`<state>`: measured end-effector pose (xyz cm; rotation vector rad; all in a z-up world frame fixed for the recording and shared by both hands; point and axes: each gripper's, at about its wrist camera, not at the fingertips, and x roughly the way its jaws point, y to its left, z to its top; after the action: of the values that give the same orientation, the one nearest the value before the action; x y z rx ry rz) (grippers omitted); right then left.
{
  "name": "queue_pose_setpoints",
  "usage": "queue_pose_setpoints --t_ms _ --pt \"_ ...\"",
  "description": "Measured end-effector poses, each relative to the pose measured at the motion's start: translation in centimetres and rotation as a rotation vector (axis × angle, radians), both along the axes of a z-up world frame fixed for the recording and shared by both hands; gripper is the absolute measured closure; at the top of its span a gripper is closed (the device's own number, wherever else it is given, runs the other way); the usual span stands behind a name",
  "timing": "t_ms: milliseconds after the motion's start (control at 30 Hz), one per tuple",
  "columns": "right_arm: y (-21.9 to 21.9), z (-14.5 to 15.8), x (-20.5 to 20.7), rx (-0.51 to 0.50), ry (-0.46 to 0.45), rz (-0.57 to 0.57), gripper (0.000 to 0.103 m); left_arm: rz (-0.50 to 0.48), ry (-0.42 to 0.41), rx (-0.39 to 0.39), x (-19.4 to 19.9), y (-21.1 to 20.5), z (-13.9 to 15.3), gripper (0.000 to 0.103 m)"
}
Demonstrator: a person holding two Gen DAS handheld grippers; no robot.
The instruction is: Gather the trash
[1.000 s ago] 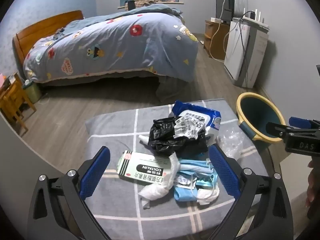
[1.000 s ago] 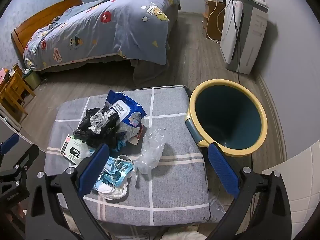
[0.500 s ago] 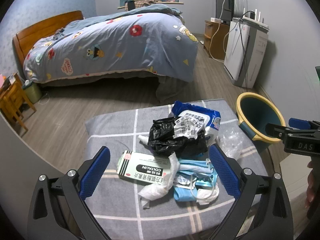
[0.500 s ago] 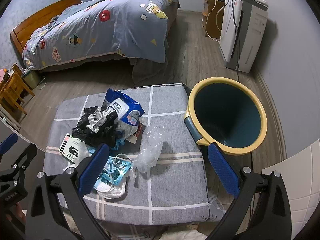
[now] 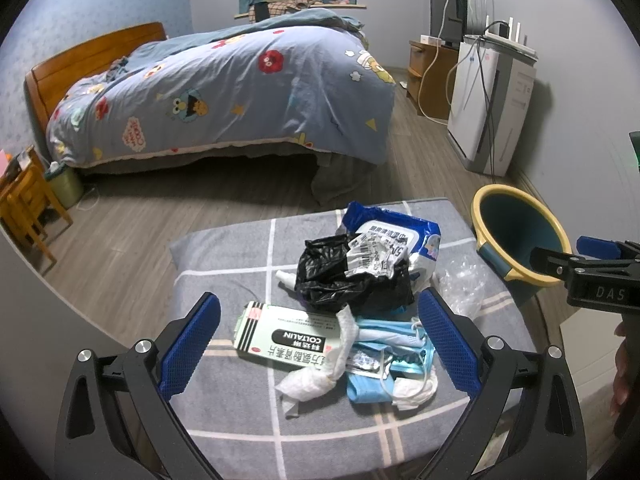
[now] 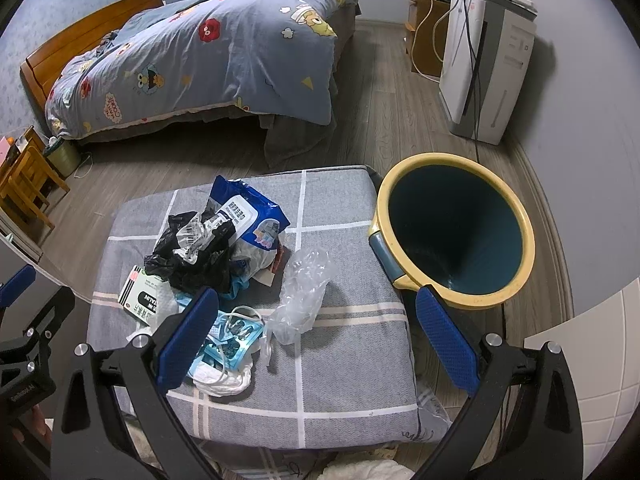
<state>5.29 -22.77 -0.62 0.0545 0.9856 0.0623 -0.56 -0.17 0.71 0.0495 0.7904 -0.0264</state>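
A heap of trash lies on a grey checked cushion (image 5: 224, 264): a black plastic bag (image 5: 344, 280), a blue wet-wipes pack (image 5: 404, 232), a green and white medicine box (image 5: 280, 336), a white tissue (image 5: 320, 368), blue face masks (image 5: 384, 356) and a clear plastic bag (image 6: 304, 292). A yellow-rimmed teal bin (image 6: 452, 236) stands right of the cushion. My left gripper (image 5: 318, 344) is open and empty, hovering above the box and masks. My right gripper (image 6: 316, 336) is open and empty above the cushion's front right, near the clear bag.
A bed with a blue cartoon quilt (image 5: 224, 92) fills the back. A white air purifier (image 5: 492, 108) with cables and a wooden cabinet (image 5: 428, 72) stand at the right wall. A wooden chair (image 5: 24, 208) stands at the left. Wooden floor lies between bed and cushion.
Both grippers stay open and almost still; the right wrist view has shifted slightly towards the bin. Nothing on the cushion has moved.
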Motion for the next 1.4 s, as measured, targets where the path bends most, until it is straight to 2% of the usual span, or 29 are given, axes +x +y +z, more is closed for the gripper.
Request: queue_pose_setpoints --t_ms 1400 --pt "0.34 -0.81 -0.21 0.003 0.021 0.0 0.006 -0.001 -0.001 0.003 -0.13 -0.05 0.09 0.005"
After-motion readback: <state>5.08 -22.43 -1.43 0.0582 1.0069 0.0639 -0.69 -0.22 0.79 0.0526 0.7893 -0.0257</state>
